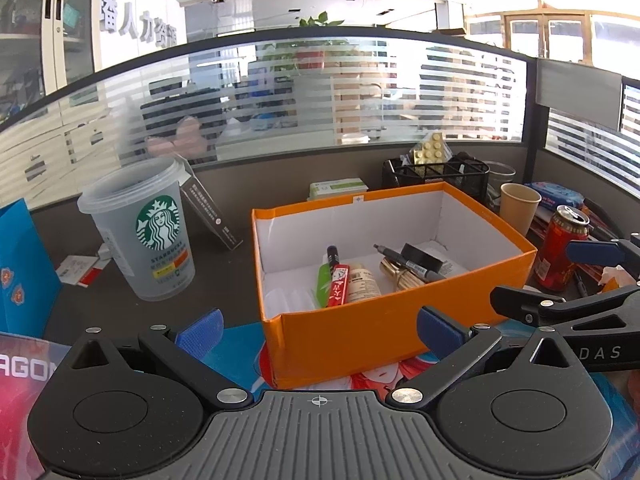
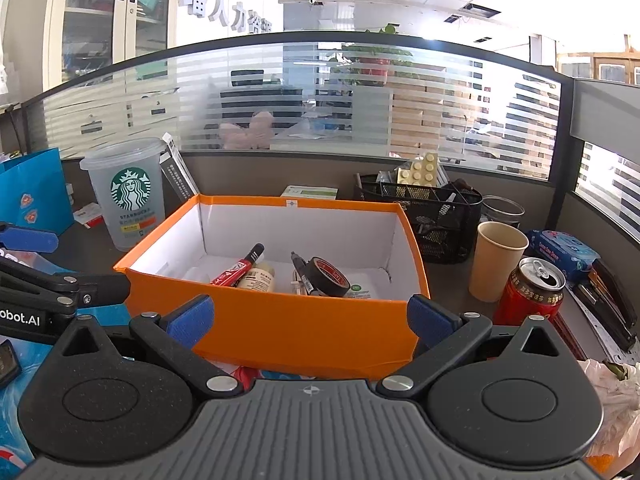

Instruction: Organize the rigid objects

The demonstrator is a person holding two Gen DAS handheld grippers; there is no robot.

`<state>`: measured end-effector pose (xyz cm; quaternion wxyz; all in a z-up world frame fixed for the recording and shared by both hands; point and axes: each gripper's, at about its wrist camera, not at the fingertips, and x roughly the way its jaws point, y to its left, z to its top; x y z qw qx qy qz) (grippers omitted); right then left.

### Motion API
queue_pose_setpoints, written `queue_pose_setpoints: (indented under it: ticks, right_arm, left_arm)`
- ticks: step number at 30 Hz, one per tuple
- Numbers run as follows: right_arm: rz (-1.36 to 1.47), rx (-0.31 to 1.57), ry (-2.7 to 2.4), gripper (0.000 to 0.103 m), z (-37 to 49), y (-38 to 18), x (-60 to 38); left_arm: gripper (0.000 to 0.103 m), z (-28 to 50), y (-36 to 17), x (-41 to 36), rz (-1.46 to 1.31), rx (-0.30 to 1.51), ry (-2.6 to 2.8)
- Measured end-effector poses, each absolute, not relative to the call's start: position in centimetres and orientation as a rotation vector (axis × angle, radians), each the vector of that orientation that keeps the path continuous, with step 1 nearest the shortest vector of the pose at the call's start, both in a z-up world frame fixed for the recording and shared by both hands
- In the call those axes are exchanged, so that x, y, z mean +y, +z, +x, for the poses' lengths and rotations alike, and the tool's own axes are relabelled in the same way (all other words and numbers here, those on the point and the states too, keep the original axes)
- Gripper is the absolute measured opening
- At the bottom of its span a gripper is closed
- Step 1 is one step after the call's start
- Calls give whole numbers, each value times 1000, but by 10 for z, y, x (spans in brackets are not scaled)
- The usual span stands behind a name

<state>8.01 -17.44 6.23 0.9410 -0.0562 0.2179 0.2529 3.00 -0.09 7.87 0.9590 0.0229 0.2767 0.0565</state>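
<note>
An orange box [image 1: 360, 332] with a white inside stands on the desk ahead; it also shows in the right wrist view [image 2: 304, 324]. Inside lie a red marker [image 1: 338, 284] [image 2: 236, 270], a cream bottle [image 1: 362, 282] [image 2: 260, 276], a black tape roll [image 1: 424, 258] [image 2: 328, 276], a black pen [image 1: 408, 262] [image 2: 302, 274] and a green item [image 1: 322, 284]. My left gripper [image 1: 320, 330] is open and empty, just short of the box's near wall. My right gripper [image 2: 310, 318] is open and empty at the near wall too.
A Starbucks cup [image 1: 140, 228] [image 2: 128, 196] stands left of the box, a blue bag [image 1: 24, 264] further left. Right of the box are a paper cup [image 2: 498, 260], a red can [image 2: 532, 292], a black mesh organiser [image 2: 424, 208] and wipes [image 2: 564, 248].
</note>
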Motion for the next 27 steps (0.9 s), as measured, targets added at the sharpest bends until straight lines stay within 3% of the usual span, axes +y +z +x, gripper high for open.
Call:
queue_pose_setpoints:
  ticks: [10,16,27]
  right_arm:
    - [-125,456,517,103,78,58,-175]
    - [-133,464,517,103,80,56,-174]
    - [-132,472,525,103,81,54,-173]
  left_arm:
    - [103,27,76,-3,21,573,106]
    - [103,8,76,-9,46,440,177]
    - [103,11,76,-5,11,477,116]
